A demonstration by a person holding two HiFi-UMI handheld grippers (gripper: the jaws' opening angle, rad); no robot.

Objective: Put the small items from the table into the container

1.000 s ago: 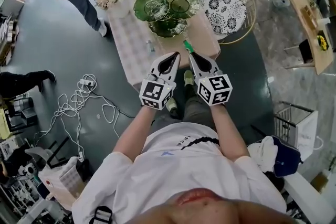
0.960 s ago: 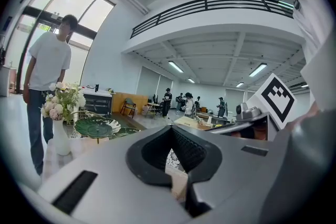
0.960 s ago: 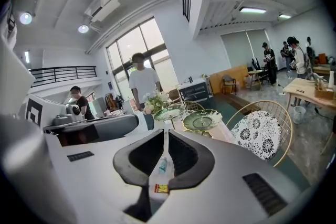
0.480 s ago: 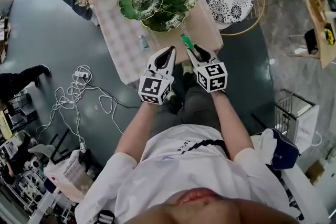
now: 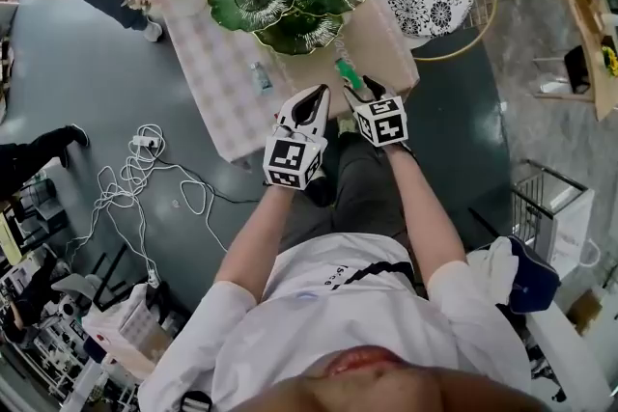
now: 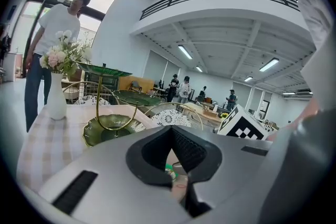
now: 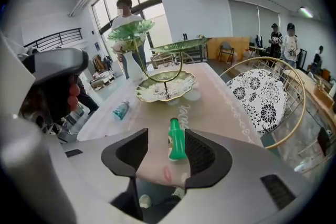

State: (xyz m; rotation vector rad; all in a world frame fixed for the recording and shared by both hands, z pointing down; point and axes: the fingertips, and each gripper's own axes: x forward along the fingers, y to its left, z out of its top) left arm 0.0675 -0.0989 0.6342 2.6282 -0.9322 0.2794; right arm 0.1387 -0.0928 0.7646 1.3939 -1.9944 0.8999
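Right gripper (image 7: 167, 137) of mine is opening its jaws around the small green plastic bottle (image 7: 177, 140). The bottle stands upright on the pink cloth-covered table (image 7: 226, 113), close to the near edge. Neither pad presses on it, and it sits nearer the right-hand pad. My left gripper (image 6: 170, 131) hangs just beside, jaws together and holding nothing. The main danger, I judge, is a knock. If one pad reaches the bottle first, or I close off-centre, so tall and narrow a thing could tip and roll off the edge below me. A grip high on the neck might also let it swing or slip on the lift. Farther on, a small teal bottle (image 7: 121, 109) lies on its side on the cloth, well apart from the green one. Beyond it stands the container, a tiered stand of green leaf-shaped dishes on a gold wire frame (image 7: 149, 93). Every dish I can see looks empty, so nothing seems to have gone in yet. Reaching in, I could catch a raised rim. At the far corner a white vase (image 6: 54, 97) holds pale flowers.
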